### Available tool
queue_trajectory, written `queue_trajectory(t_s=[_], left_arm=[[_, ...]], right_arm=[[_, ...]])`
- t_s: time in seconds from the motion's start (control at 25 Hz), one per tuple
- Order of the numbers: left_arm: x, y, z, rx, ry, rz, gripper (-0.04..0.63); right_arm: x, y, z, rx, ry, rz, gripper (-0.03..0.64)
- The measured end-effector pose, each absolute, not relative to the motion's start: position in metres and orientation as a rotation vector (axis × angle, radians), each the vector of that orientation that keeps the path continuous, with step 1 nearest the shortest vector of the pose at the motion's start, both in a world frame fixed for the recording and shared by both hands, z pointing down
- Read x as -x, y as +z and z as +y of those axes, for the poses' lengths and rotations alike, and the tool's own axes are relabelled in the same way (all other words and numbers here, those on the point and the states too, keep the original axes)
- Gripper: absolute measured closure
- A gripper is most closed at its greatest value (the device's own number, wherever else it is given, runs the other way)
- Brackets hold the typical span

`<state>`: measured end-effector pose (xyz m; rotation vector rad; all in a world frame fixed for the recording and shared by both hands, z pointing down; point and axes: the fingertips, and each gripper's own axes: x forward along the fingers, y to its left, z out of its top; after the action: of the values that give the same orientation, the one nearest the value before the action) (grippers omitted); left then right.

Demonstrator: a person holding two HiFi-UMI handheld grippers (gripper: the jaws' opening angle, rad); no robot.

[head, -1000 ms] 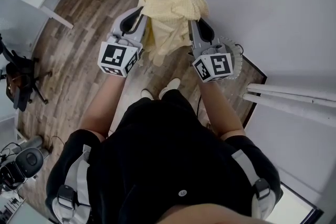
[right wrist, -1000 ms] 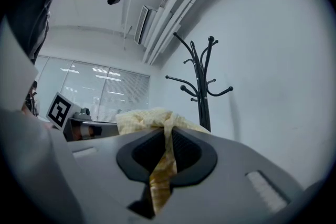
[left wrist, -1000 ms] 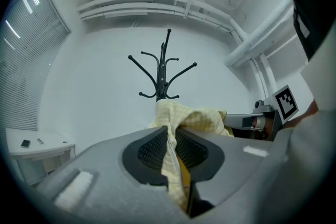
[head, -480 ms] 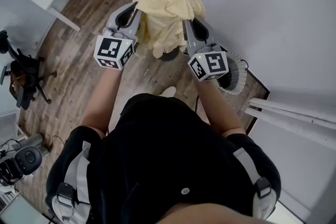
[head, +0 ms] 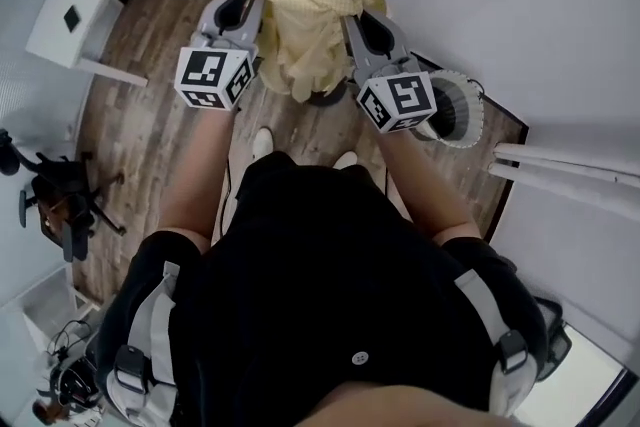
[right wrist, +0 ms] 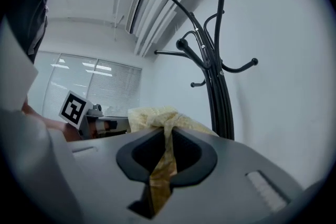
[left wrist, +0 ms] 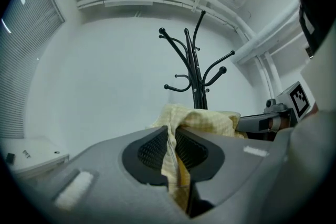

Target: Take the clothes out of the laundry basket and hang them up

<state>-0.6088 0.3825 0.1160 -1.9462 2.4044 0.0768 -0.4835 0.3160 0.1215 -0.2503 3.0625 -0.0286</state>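
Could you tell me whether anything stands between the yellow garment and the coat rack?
Nothing visible does. The left gripper and right gripper are both shut on the yellow garment, and the coat rack stands directly beyond it, visible hooks bare.

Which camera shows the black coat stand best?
The right gripper view: the coat stand looms large, with its pole and curved hooks clear. The left gripper view shows it smaller, above the yellow cloth. The head view catches only pieces at the top edge.
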Motion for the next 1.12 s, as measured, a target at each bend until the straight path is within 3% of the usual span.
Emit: queue_trajectory(t_s=[0.36,1.12], left_arm=[[0.673,0.154,0.318,2.319,-0.002,2.116,0.554],[0.668,0.276,0.206,2.687,-0.122,1.945,0.554]], right_arm=[[0.528,0.156,0.289,0.760,-0.050,3.027,0.588],[0.526,0.253,0.227,1.339,-0.318,2.911,0.588]])
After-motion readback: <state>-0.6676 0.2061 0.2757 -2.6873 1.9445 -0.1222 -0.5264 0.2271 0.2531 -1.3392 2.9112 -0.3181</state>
